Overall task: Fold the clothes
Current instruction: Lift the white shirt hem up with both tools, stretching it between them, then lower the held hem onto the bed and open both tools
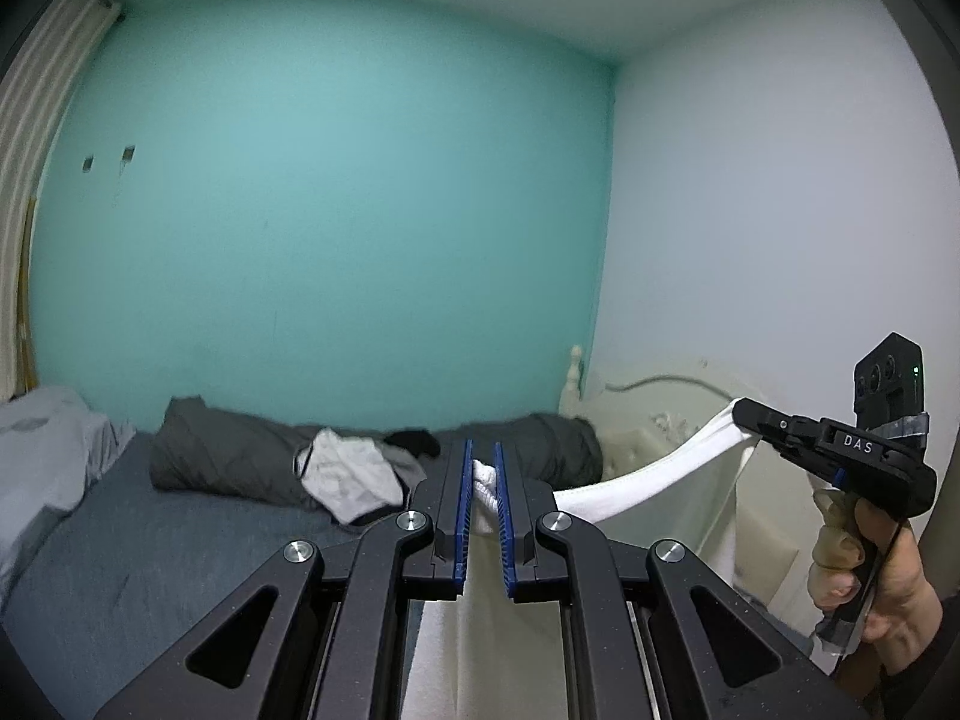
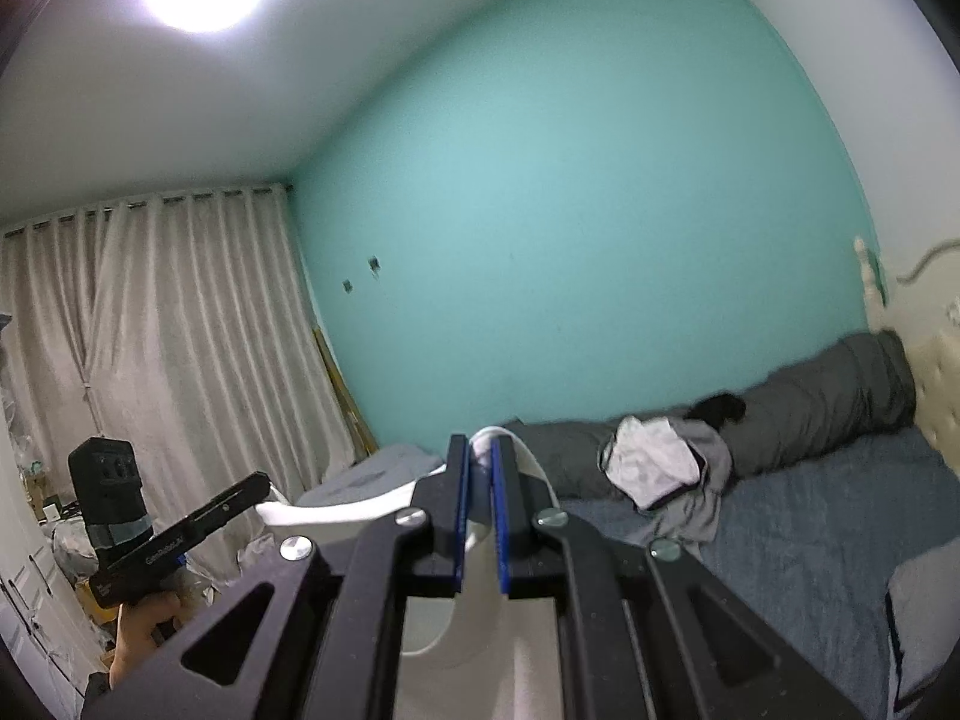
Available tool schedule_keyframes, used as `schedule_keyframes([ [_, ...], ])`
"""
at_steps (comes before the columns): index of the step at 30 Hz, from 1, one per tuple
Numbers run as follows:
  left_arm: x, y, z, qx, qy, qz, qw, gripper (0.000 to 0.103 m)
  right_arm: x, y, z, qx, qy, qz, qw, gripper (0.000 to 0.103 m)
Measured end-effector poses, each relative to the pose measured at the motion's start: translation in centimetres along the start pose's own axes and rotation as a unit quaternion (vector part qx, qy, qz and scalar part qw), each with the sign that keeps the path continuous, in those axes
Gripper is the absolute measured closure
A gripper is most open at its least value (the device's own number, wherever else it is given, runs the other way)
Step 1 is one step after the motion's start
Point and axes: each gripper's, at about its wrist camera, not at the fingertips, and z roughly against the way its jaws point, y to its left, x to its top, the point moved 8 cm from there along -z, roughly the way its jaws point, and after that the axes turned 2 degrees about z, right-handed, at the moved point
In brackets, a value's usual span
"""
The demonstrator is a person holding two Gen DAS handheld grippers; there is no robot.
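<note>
Left wrist: both grippers (image 1: 485, 474) (image 1: 741, 407) pinch white garment (image 1: 648, 477) aloft.

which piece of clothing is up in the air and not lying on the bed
The white garment, stretched between the left gripper and right gripper. The light grey garment and black one lie on the bed.

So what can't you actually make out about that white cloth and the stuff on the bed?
- White garment: its type and lower part, cut off by the bottom edge behind the left gripper in the left wrist view, and by the right gripper in the right wrist view.
- Black item on the grey duvet: too small and blurred.
- Pale clothes pile: how many pieces, folds hide it.
</note>
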Motion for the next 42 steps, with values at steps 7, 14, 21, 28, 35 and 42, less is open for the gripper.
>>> schedule_keyframes([
  [7,-5.7,2.8,-6.4,0.018,0.054,0.012,0.9983,0.095,-4.8,-4.7,-5.3,-0.027,0.047,-0.024,0.998,0.097],
  [14,-10.6,7.4,-15.1,0.036,0.105,0.025,0.9935,0.095,-8.8,-10.9,-12.2,-0.046,0.091,-0.042,0.994,0.097],
  [21,-15.3,12.0,-25.9,0.034,0.157,0.047,0.9858,0.095,-12.9,-19.2,-20.1,-0.08,0.128,-0.056,0.987,0.097],
  [28,-20.3,15.2,-36.8,0.03,0.205,0.064,0.9763,0.095,-17.2,-27.2,-28.0,-0.112,0.168,-0.06,0.977,0.097],
  [35,-27.7,20.5,-47.1,0.053,0.264,0.083,0.9595,0.095,-22.1,-33.8,-35.4,-0.14,0.201,-0.066,0.967,0.097],
  [42,-32.6,24.6,-53.7,0.073,0.286,0.095,0.9507,0.095,-26.8,-39.4,-42.5,-0.168,0.223,-0.071,0.958,0.097],
])
